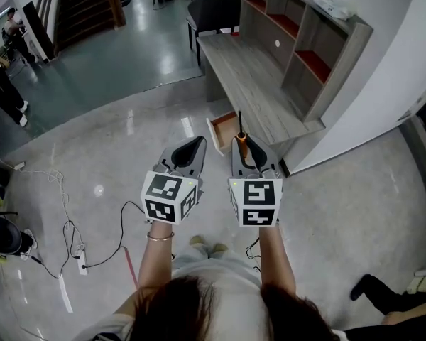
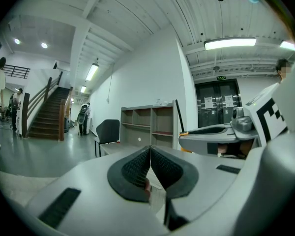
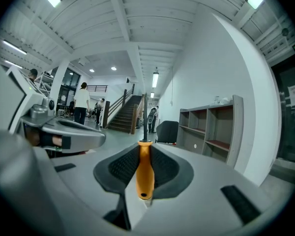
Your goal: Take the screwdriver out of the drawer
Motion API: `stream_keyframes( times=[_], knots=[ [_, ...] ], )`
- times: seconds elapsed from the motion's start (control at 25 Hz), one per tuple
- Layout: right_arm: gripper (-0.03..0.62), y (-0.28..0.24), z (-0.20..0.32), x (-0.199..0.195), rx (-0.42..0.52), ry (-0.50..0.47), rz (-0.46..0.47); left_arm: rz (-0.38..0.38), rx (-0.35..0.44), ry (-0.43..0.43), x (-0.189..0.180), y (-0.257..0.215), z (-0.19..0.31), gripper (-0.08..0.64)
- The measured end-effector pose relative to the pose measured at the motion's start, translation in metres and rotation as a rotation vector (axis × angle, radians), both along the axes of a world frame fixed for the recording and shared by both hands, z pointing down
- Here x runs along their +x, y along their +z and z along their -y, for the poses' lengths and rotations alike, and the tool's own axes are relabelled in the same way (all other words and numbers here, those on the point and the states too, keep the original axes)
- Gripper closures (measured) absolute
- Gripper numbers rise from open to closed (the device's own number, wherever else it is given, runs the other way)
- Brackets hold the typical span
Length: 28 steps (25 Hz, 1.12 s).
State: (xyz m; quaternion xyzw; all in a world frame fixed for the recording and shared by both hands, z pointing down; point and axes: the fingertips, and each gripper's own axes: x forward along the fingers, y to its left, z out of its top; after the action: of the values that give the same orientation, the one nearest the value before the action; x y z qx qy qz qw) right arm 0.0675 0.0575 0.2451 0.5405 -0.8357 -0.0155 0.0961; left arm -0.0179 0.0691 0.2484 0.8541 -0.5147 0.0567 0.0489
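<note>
A screwdriver (image 3: pixel 144 171) with an orange handle and a dark shaft sits clamped between the pads of my right gripper (image 3: pixel 145 157), its shaft pointing forward and up. In the head view the right gripper (image 1: pixel 243 150) is held at chest height with the screwdriver (image 1: pixel 241 135) sticking out ahead of it. Beside it on the left, my left gripper (image 1: pixel 192 150) has its jaws pressed together with nothing between them; its own view shows the left gripper (image 2: pixel 150 167) the same way. Below the desk's near end, a small wooden drawer (image 1: pixel 223 128) stands pulled out.
A grey wooden desk (image 1: pixel 248 84) with a shelf unit (image 1: pixel 305 45) stands against the white wall ahead, and a dark chair (image 1: pixel 214 11) at its far end. Cables and a power strip (image 1: pixel 80 260) lie on the polished floor at left. People stand far left by a staircase (image 1: pixel 85 2).
</note>
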Motion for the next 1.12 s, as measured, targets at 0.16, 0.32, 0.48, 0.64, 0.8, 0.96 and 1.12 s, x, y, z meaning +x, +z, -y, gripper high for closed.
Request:
stream_keyframes(
  times=[0.16,0.32,0.48,0.64,0.8,0.96,1.12],
  knots=[
    [0.506,-0.001,0.009,-0.006,0.003,0.008,-0.011,0.001,0.004,0.009,-0.008,-0.002,0.009,0.541],
    [0.506,-0.001,0.019,-0.008,0.002,0.018,-0.016,-0.002,0.008,0.014,-0.014,-0.002,0.019,0.541],
    [0.506,-0.001,0.025,-0.013,0.0,0.022,-0.019,-0.006,0.005,0.024,-0.017,-0.001,0.026,0.541],
    [0.506,0.001,0.031,-0.019,-0.001,0.024,-0.029,-0.01,0.006,0.032,-0.021,0.0,0.034,0.541],
    [0.506,0.002,0.036,-0.021,-0.004,0.03,-0.033,-0.015,0.008,0.038,-0.023,0.0,0.04,0.541],
    [0.506,0.004,0.041,-0.022,-0.007,0.034,-0.033,-0.02,0.005,0.045,-0.023,0.003,0.045,0.541],
    [0.506,0.006,0.043,-0.024,-0.011,0.04,-0.035,-0.025,0.002,0.053,-0.025,0.004,0.048,0.541]
  ],
)
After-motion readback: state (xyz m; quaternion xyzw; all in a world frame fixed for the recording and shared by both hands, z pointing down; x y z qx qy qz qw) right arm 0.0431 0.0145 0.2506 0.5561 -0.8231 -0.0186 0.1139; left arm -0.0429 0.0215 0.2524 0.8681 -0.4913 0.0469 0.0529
